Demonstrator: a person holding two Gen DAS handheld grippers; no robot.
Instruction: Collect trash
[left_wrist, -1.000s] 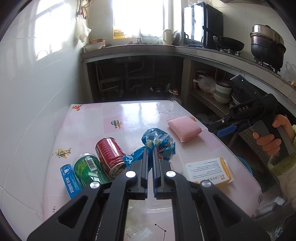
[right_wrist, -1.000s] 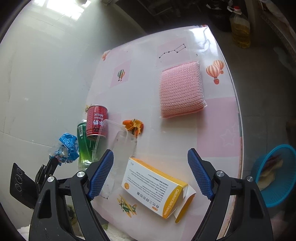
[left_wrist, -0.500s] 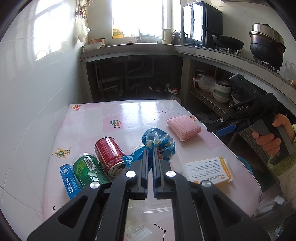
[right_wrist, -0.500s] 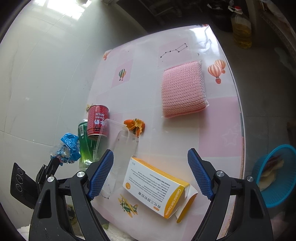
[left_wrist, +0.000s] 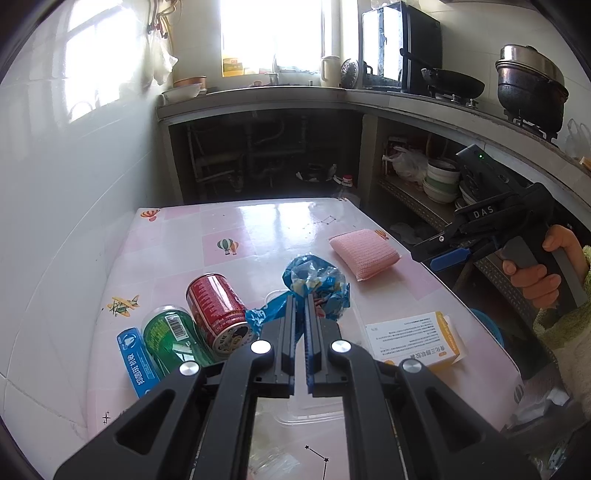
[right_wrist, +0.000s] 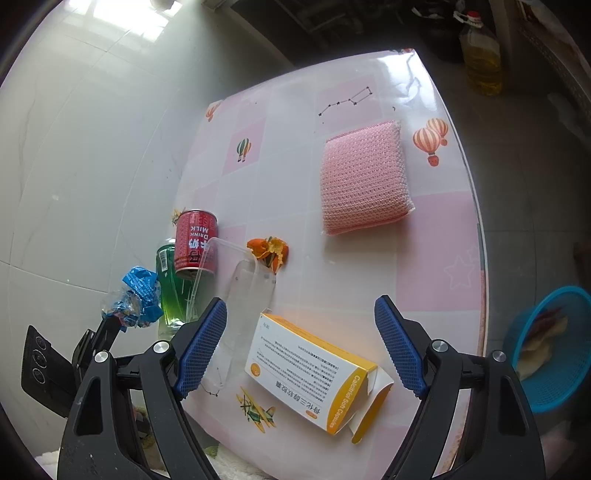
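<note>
You had the left gripper (left_wrist: 301, 299) clamped on the crumpled blue wrapper (left_wrist: 314, 280), holding it clear above the table (right_wrist: 436, 243), evidently for carrying to the blue basket (right_wrist: 554, 384) on the floor beside the table. Your right gripper (right_wrist: 301, 343) stood with its jaws wide apart and empty over the yellow medicine box (right_wrist: 314, 373), apparently the next pick.

Left tongs (left_wrist: 300, 301) clamping blue wrapper (left_wrist: 317, 280), red can (left_wrist: 216, 310) beside, pink table (left_wrist: 258, 229)
</note>
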